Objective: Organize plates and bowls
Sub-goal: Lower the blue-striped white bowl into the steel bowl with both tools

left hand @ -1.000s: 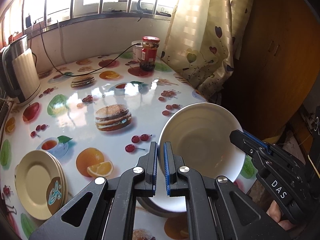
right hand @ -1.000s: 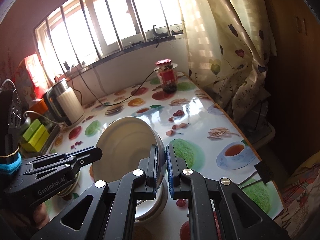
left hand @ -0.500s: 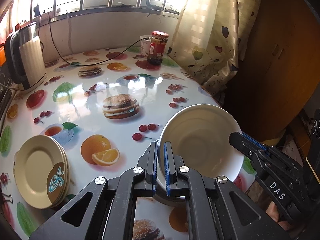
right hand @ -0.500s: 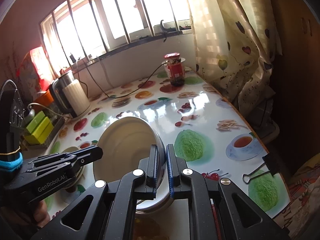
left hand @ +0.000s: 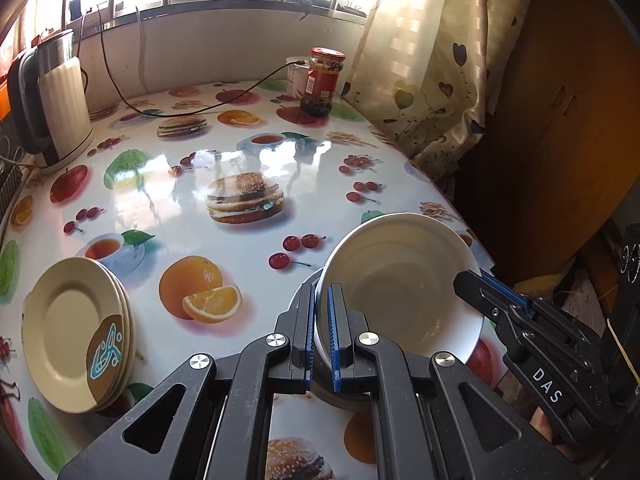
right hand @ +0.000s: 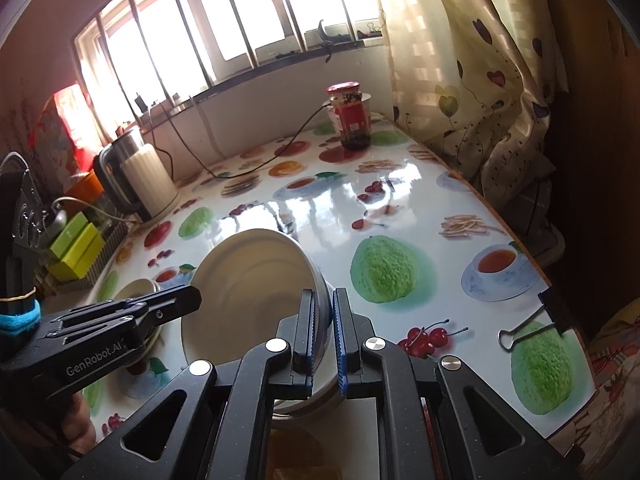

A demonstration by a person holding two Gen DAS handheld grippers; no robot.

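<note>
White bowl (left hand: 400,280) tilted, rim pinched in left claw (left hand: 319,336) and right claw (right hand: 325,338)

Home kitchen or dining corner: table (left hand: 168,184) covered in food-print oilcloth, electric kettle (left hand: 52,108) at its left edge, sauce jar (left hand: 322,80) at the far edge, heart-print curtain (left hand: 432,60), barred window (right hand: 240,24).

the table (left hand: 168,200) has a glossy cloth with printed fruits and burgers. a stack of beige plates (left hand: 76,332) lies near its left edge. a kettle (left hand: 56,108) stands at the far left corner, a jar (left hand: 322,80) at the far edge, and a binder clip (right hand: 532,320) at the right edge.
</note>
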